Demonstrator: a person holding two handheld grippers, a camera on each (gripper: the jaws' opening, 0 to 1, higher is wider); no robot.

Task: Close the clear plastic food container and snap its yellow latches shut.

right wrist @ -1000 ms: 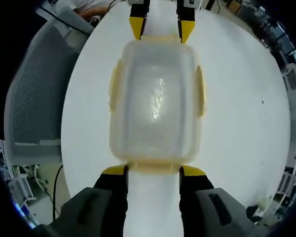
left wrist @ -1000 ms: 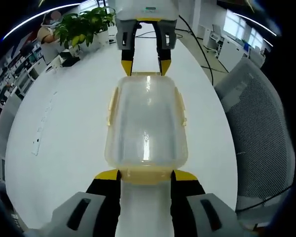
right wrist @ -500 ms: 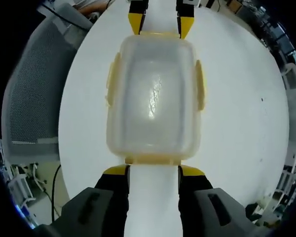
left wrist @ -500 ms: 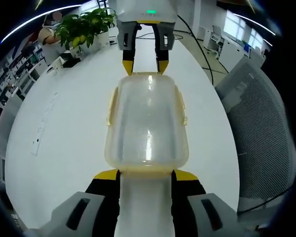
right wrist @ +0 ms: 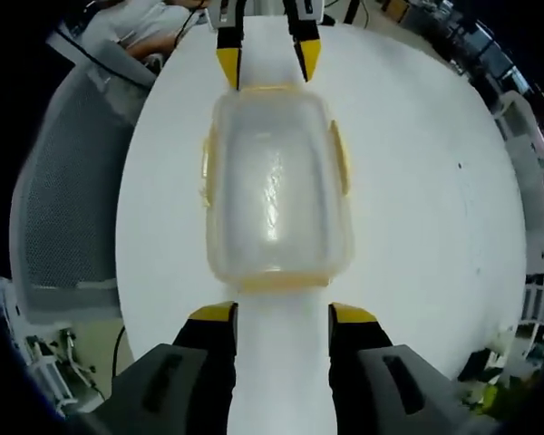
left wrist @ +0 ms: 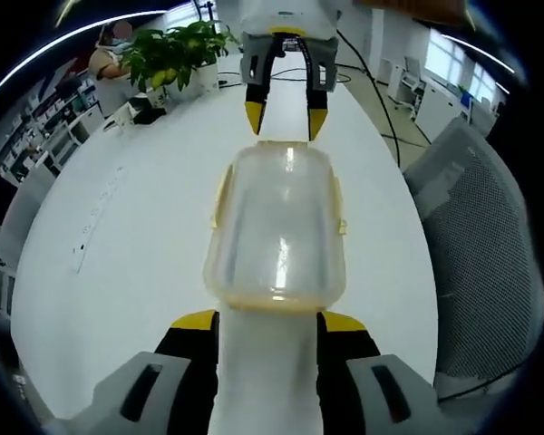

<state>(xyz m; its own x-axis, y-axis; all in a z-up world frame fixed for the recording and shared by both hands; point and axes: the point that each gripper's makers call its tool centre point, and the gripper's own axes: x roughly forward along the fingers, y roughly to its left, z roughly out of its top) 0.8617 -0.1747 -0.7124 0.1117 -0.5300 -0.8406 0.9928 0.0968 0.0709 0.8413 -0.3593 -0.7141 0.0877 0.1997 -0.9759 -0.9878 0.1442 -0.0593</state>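
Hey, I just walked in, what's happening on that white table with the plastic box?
A person is working with two handheld grippers on a clear plastic food container with yellow latches, lid on, lying on the round white table. The left gripper and the right gripper face each other from the container's two short ends, both open and just short of touching it. The long-side latches lie close against the walls; whether they are snapped is unclear.

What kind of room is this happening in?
Most likely an open-plan office. A big white table holds the clear container, with a potted plant at its far end, a grey mesh chair beside it, and desks by the windows.
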